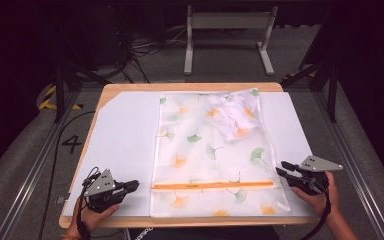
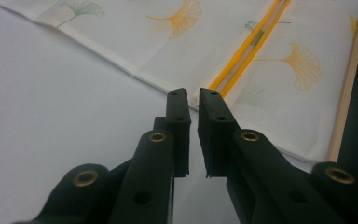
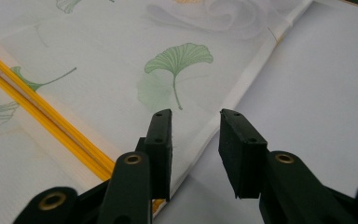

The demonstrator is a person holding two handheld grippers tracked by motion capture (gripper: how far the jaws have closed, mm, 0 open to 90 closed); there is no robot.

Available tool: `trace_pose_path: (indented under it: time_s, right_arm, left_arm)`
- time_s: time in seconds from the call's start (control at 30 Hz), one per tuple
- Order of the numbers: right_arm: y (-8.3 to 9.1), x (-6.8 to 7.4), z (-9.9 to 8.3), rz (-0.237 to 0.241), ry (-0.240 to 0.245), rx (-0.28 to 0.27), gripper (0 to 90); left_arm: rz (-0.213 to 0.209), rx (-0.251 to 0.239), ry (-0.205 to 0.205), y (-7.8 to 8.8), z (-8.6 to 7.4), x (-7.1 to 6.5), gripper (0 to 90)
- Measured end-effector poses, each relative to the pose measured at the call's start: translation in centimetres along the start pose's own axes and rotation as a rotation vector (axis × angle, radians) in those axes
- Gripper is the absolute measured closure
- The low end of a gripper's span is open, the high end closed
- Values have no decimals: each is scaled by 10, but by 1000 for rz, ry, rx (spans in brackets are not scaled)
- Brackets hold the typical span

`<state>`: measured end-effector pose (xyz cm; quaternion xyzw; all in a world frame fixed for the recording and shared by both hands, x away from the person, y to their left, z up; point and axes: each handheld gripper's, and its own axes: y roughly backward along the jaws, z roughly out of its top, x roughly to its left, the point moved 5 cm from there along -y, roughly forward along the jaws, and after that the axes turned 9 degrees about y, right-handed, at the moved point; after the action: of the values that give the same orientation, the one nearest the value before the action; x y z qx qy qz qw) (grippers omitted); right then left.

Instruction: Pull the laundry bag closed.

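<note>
A translucent white pouch [image 1: 200, 145] printed with ginkgo leaves lies flat in the middle of the table. An orange zipper [image 1: 212, 185] runs across it near the front edge. A crumpled white cloth [image 1: 227, 117] sits inside it at the far right. My left gripper [image 1: 136, 185] rests at the front left, its jaws a narrow gap apart and holding nothing. In the left gripper view, my left gripper [image 2: 193, 93] points at the zipper [image 2: 247, 51] end on the pouch [image 2: 168, 46]. My right gripper [image 1: 280, 167] is open beside the pouch's right edge. In the right gripper view, my right gripper [image 3: 196, 114] straddles the hem of the pouch [image 3: 98, 60], with the zipper [image 3: 51, 116] to its left.
A white mat [image 1: 125, 135] covers the wooden table [image 1: 130, 87], with bare mat on both sides of the pouch. The table's front edge runs just under both hands. Beyond the table are a dark floor, cables and a metal stand [image 1: 227, 30].
</note>
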<state>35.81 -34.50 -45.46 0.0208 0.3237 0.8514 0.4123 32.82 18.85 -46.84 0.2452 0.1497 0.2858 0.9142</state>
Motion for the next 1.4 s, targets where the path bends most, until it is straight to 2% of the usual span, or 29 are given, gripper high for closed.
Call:
trace_pose_path:
  time_s: [0.03,0.1,0.17,0.27,0.33,0.4,0.5,0.57,0.6,0.67,0.73,0.77,0.83,0.9,0.93,1.07,1.23,1.33,1.4]
  right_arm:
    - [1,0,1,1,1,-3,648]
    - [2,1,3,-5,5,-7,627]
    - [3,3,6,-3,10,-14,620]
    - [1,8,11,14,22,-18,603]
    - [0,12,17,24,36,-27,591]
    - [-1,17,25,31,56,-36,579]
    - [-4,26,37,61,57,-56,580]
    - [-10,36,48,97,71,-69,583]
    - [-10,36,48,97,71,-69,583]
    - [-18,48,62,139,74,-78,605]
    - [-25,61,77,184,93,-91,631]
    - [-29,71,85,211,117,-94,644]
    - [-38,87,101,248,160,-103,662]
    - [-48,103,116,298,177,-123,677]
    - [-53,110,124,323,185,-131,678]
    - [-74,141,151,394,240,-147,696]
    - [-102,178,175,472,303,-131,698]
    - [-124,200,186,533,304,-112,717]
    - [-129,205,187,542,307,-97,717]
  left_arm:
    - [-10,2,0,-1,0,-1,812]
    - [0,11,7,-2,-1,-3,724]
    - [-18,5,3,-2,-1,-6,698]
    - [-10,11,15,-2,-1,-7,589]
    - [0,18,21,-3,-1,-7,566]
    - [5,36,24,-5,-4,-8,500]
    - [-10,49,-12,-4,-6,-14,668]
    - [-26,47,-35,-2,-5,-19,823]
    - [-26,47,-35,-2,-5,-19,877]
    - [-56,60,-50,-3,-4,-26,900]
    - [-56,95,-77,-8,-5,-32,900]
    - [-60,104,-83,-9,-4,-35,900]
    - [-71,100,-81,-11,-3,-39,900]
    - [-69,97,-71,-15,-2,-41,900]
    - [-79,102,-72,-17,-1,-43,900]
    - [-75,140,-94,-25,-5,-46,900]
    - [-64,172,-100,-33,-9,-45,900]
    - [-67,181,-99,-35,-11,-45,900]
    - [-68,183,-99,-36,-11,-45,900]
